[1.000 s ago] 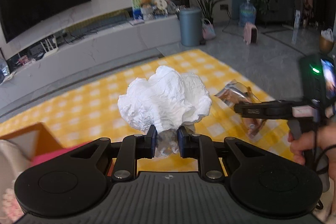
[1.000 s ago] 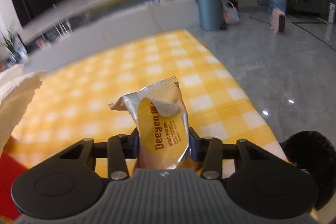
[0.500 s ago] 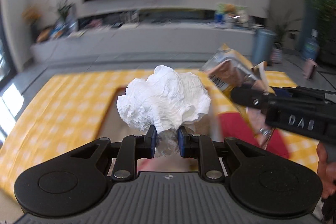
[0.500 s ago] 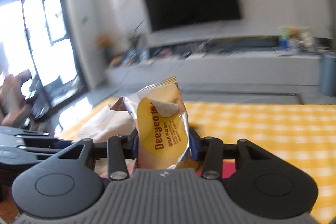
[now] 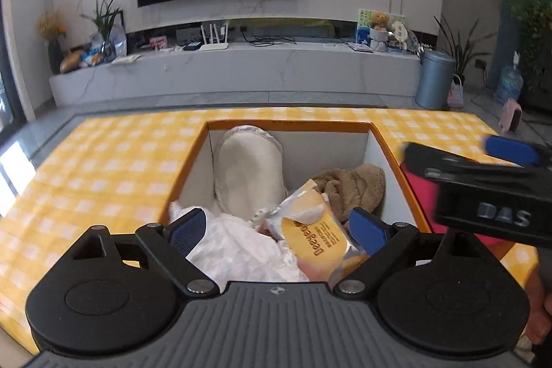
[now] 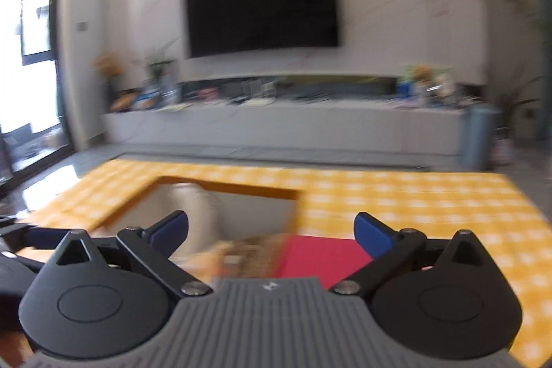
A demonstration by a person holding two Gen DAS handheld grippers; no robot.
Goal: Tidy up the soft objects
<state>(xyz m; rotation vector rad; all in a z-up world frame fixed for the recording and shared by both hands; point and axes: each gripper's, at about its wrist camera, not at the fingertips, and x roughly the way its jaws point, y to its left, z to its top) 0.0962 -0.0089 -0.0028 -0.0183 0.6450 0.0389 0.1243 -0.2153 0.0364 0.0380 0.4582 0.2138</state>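
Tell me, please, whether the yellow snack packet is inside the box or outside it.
Inside: the snack packet lies within the box walls, beside the crumpled white paper.

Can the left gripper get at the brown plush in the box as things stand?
Probably yes: the left gripper, jaws opening and holding nothing, hangs over the open box; brown plush lies uncovered at right, snack packet beside it.

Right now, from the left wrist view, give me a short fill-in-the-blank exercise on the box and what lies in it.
1. The box has a rim coloured ____.
2. The snack packet with the yellow label lies ____ the box.
3. The cream cushion leans in the box to the ____ of the brown plush, as the picture shows it.
4. The box stands on a cloth checked white and ____.

Missing words: orange; inside; left; yellow
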